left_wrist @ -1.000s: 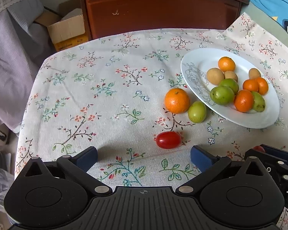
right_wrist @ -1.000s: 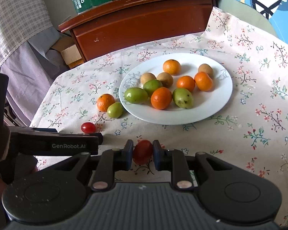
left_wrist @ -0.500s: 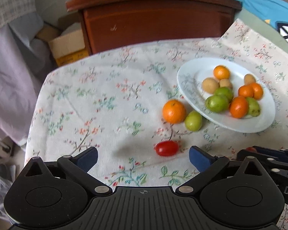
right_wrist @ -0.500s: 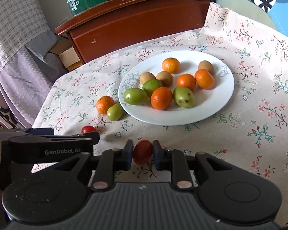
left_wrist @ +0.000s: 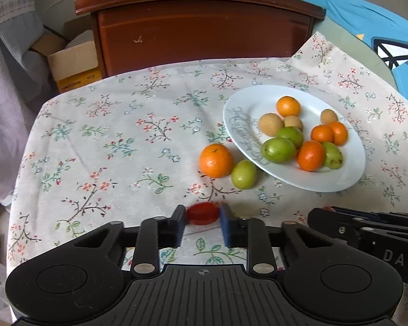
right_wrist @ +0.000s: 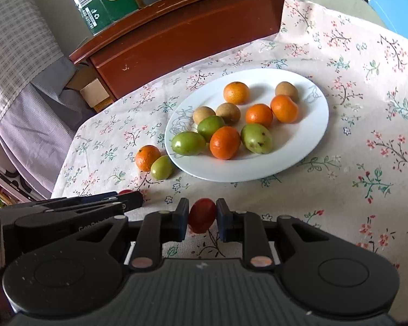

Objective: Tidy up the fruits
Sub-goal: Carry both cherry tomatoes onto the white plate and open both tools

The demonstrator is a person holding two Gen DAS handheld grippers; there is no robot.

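Both tongs are black plastic with blue pads, silver screws and ribbed bases.

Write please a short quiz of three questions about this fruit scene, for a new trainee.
1. True or false: the left gripper is shut on a red tomato.
2. How many orange fruits lie on the white plate?
A) two B) four C) six
3. Which two fruits lie on the tablecloth beside the plate's rim?

Key
1. True. Its jaws have just been closing, and the pads now press the tomato on both sides.
2. B, four.
3. One orange fruit and one green fruit, close against each other.
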